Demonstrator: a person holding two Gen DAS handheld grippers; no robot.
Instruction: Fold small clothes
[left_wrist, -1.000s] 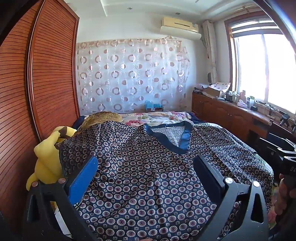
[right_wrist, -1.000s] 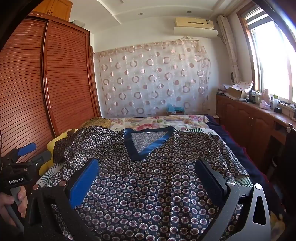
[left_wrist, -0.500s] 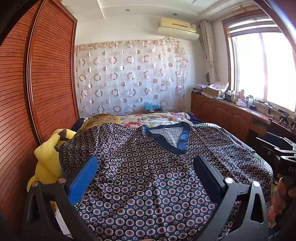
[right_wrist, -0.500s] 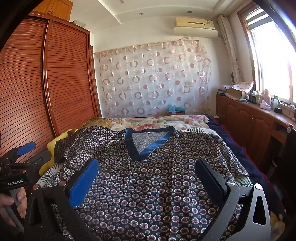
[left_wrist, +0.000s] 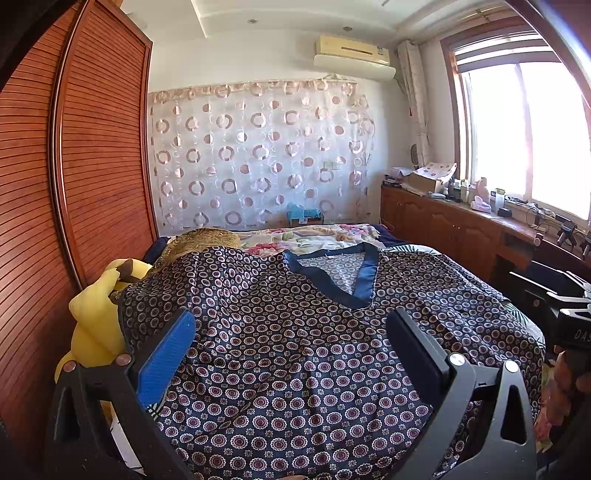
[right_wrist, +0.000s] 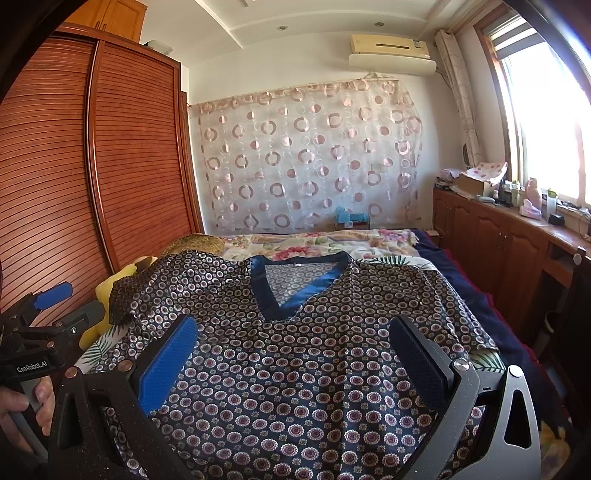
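The shirt lies spread front-up on the bed, its blue V-neck collar pointing away from both cameras' near edge toward the curtain. Its dark fabric is covered in small ring motifs and shows a few soft wrinkles. One sleeve drapes over a yellow plush toy at the bed's edge by the wooden wardrobe.

The left gripper hovers over the shirt's lower part with its fingers spread wide, nothing between them. The right gripper is likewise wide apart above the hem area, holding nothing. In the right wrist view a hand grips the left gripper's handle at the frame's left edge.

Beyond the shirt lies a floral blanket. A wooden cabinet runs under the window, and an air conditioner hangs above the curtain.
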